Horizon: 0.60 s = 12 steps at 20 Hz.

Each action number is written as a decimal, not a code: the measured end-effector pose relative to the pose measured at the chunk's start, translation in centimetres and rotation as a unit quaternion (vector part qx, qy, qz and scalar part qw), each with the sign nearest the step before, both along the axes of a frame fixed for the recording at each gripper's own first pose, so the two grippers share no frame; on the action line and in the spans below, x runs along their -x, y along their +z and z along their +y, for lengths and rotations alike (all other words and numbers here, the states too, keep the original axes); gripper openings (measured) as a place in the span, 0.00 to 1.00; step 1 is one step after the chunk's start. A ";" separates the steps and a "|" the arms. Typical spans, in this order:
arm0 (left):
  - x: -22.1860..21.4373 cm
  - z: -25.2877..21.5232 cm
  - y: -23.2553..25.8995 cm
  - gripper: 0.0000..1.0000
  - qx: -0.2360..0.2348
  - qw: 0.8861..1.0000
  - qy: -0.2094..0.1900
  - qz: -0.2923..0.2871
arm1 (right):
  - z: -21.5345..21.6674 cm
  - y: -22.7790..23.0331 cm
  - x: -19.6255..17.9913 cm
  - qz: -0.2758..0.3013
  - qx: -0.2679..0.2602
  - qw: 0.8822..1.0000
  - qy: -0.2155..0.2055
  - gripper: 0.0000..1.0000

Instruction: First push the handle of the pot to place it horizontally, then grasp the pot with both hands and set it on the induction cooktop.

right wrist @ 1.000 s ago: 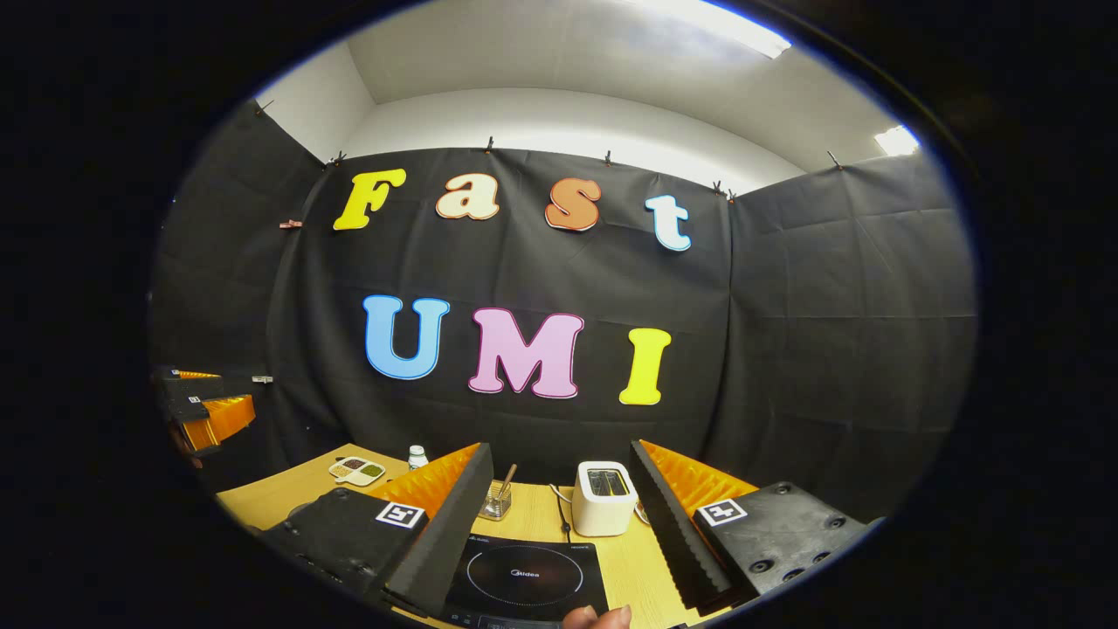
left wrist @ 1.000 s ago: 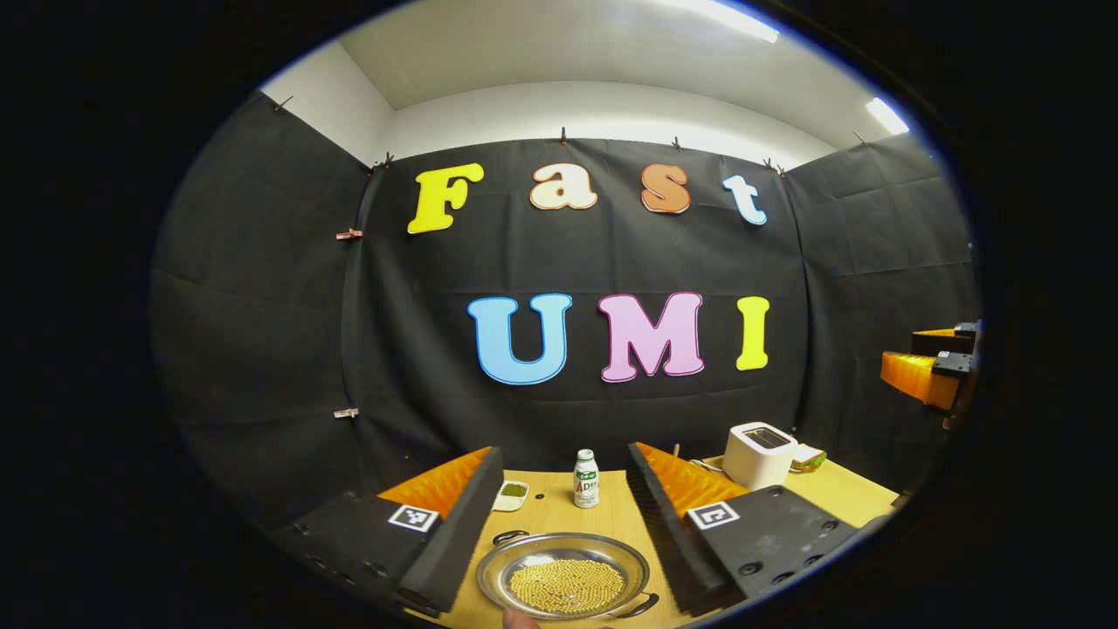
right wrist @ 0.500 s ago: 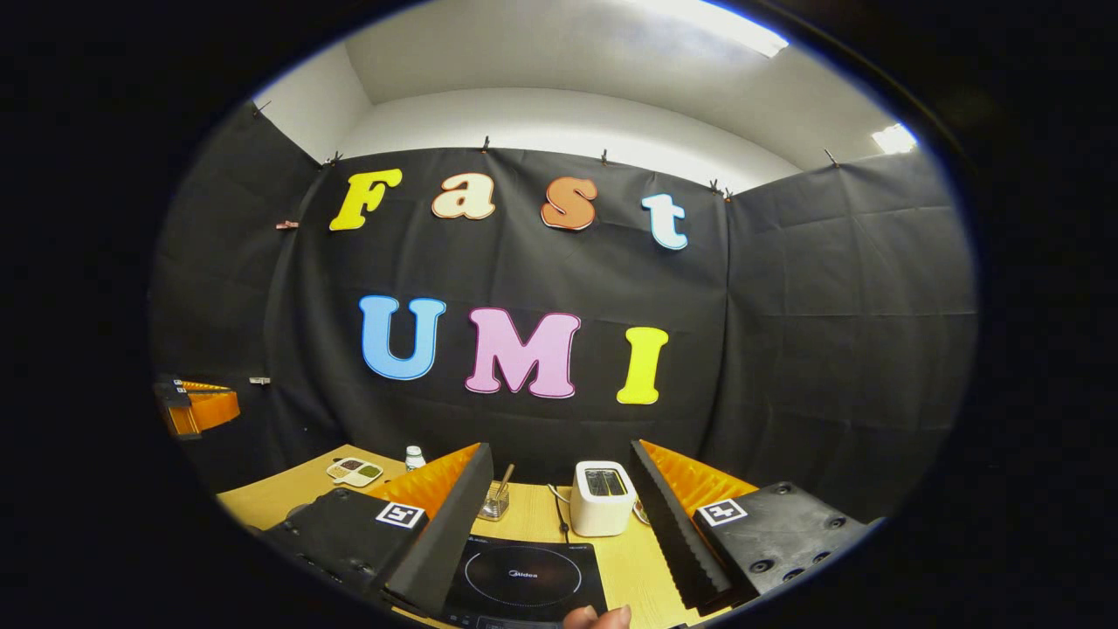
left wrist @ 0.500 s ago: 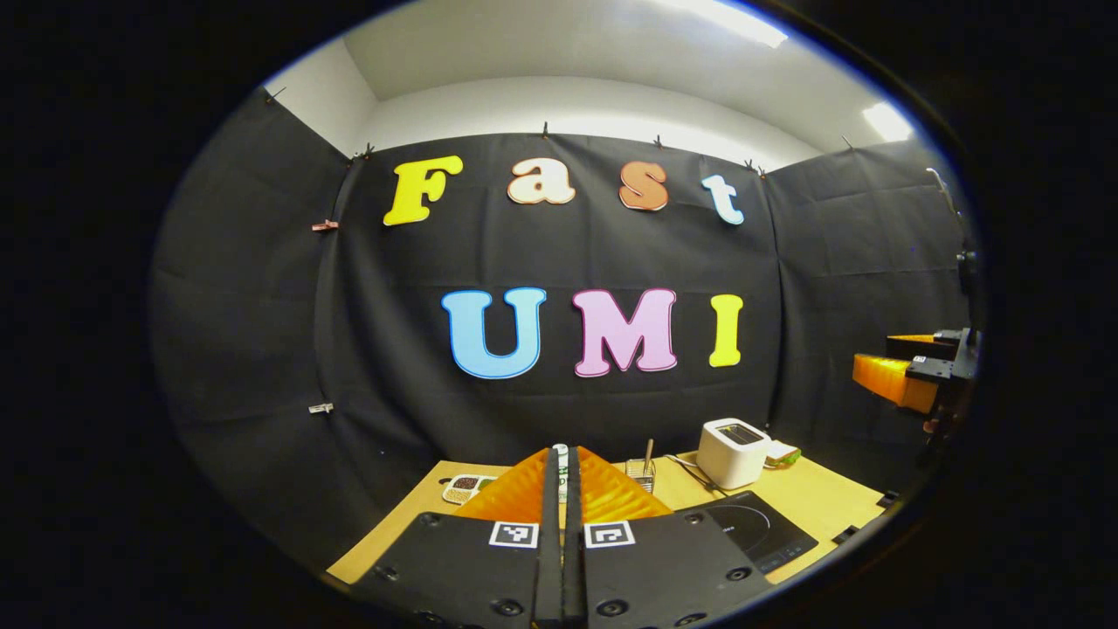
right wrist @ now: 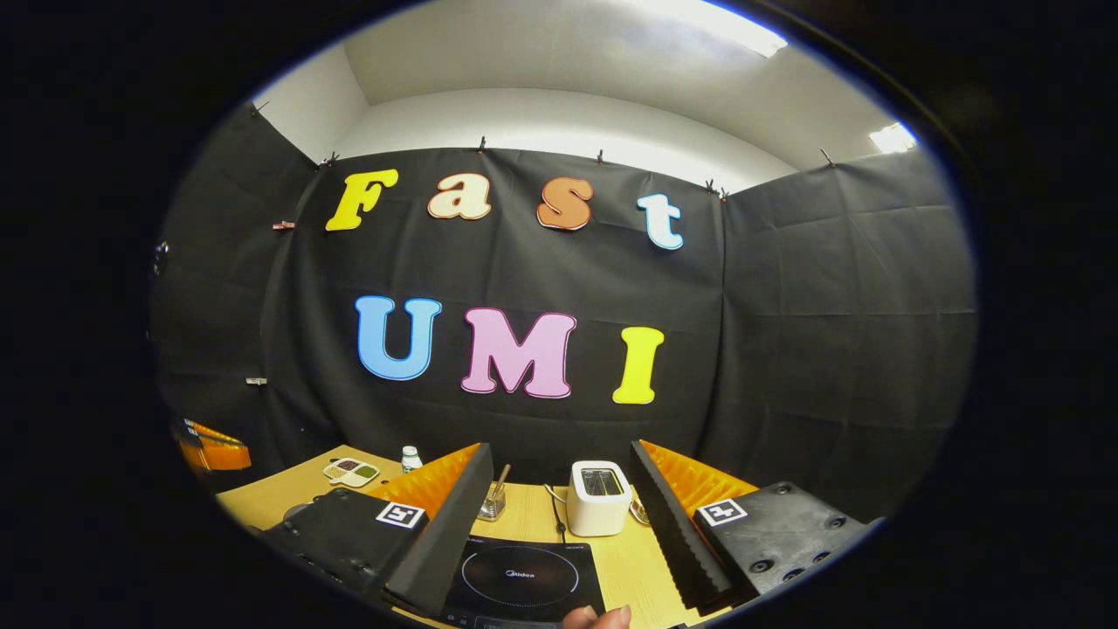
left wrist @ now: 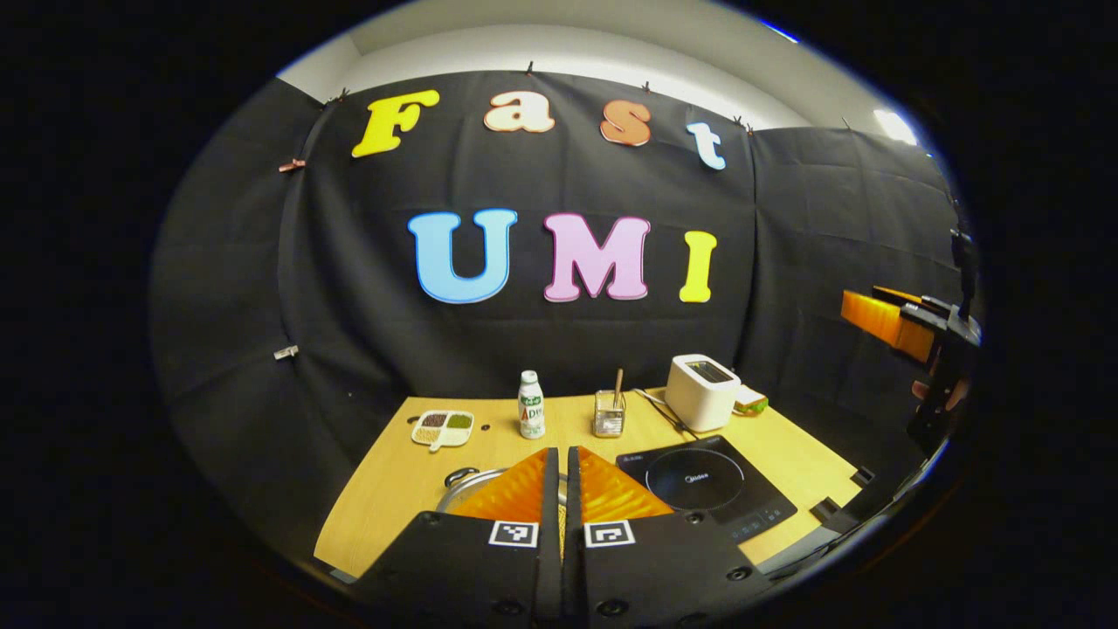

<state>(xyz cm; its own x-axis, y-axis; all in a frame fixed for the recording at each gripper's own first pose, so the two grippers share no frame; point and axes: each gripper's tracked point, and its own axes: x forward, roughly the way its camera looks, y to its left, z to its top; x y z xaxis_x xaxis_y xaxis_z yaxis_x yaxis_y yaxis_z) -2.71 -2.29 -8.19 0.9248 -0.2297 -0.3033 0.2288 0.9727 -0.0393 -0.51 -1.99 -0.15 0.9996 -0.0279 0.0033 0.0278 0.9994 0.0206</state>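
The steel pot (left wrist: 461,491) sits on the wooden table (left wrist: 384,515) at the near left in the left gripper view. My left gripper (left wrist: 559,463) hides most of it, leaving a rim arc and one dark loop handle (left wrist: 460,476) in sight. This gripper is shut, its fingers pressed together with nothing between them, above the pot's near side. The black induction cooktop (left wrist: 706,486) lies to the pot's right. My right gripper (right wrist: 561,463) is open over the cooktop (right wrist: 522,577) and holds nothing. It also appears at the far right (left wrist: 884,316) of the left gripper view.
A white toaster (left wrist: 701,402), a glass holder with sticks (left wrist: 609,419), a small bottle (left wrist: 530,415) and a sectioned dish of beans (left wrist: 443,428) stand along the table's back. A fingertip (right wrist: 598,618) shows at the bottom edge of the right gripper view.
My left gripper went from open over the pot to shut, then pulled back and tipped down so more of the table shows. The right gripper has barely moved.
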 end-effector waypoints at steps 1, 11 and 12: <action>0.3 -0.2 -1.1 0.05 -0.001 1.000 -0.012 0.020 | 0.0 0.1 0.0 0.000 -0.002 1.000 0.000 0.97; 4.2 -0.1 -13.8 0.05 -0.010 0.967 -0.049 0.250 | -0.7 -0.3 0.0 0.002 0.007 1.000 -0.005 0.97; 5.1 -0.2 -15.1 0.05 -0.017 0.959 -0.058 0.276 | -0.8 -0.5 0.0 0.004 0.008 1.000 -0.006 0.99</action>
<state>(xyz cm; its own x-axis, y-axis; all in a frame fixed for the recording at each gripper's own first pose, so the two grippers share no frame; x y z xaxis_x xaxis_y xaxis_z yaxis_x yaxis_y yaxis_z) -7.81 -2.51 -23.25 0.5907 -0.3018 -0.7483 0.2884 0.9451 -0.1535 -0.54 -2.80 -0.60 0.9992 -0.0395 -0.0038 0.0395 0.9992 0.0051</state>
